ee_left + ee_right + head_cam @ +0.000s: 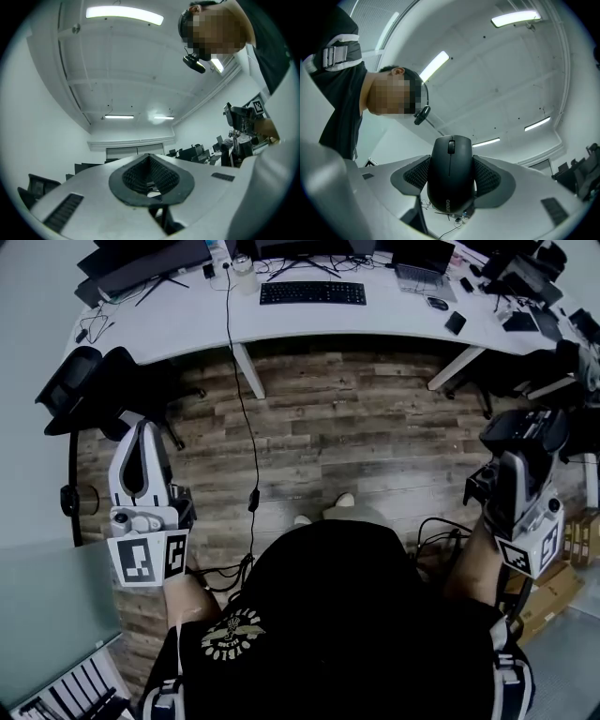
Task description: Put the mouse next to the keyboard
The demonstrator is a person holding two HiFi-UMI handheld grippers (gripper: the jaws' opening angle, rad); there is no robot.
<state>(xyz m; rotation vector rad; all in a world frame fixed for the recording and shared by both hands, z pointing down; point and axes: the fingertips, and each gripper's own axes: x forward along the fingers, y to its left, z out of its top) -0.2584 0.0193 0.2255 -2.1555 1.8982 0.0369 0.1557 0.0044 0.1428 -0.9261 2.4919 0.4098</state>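
Observation:
A black mouse (451, 180) sits between the ribbed pads (492, 176) of my right gripper (451, 168), which is shut on it and tilts upward. In the head view the right gripper (522, 439) is at the right edge, over the wooden floor and well short of the desk. The black keyboard (312, 292) lies on the white desk (187, 324) at the top centre. At the left, also over the floor, my left gripper (142, 426) has its jaws closed together with nothing between them. Its pads (140, 176) meet in the left gripper view.
The desk also holds a second mouse (437, 303), a phone (456, 322), a laptop (424, 268) and a jar (245, 273). A black cable (242, 399) hangs from it to the floor. Black chairs (89, 381) stand at the left and right.

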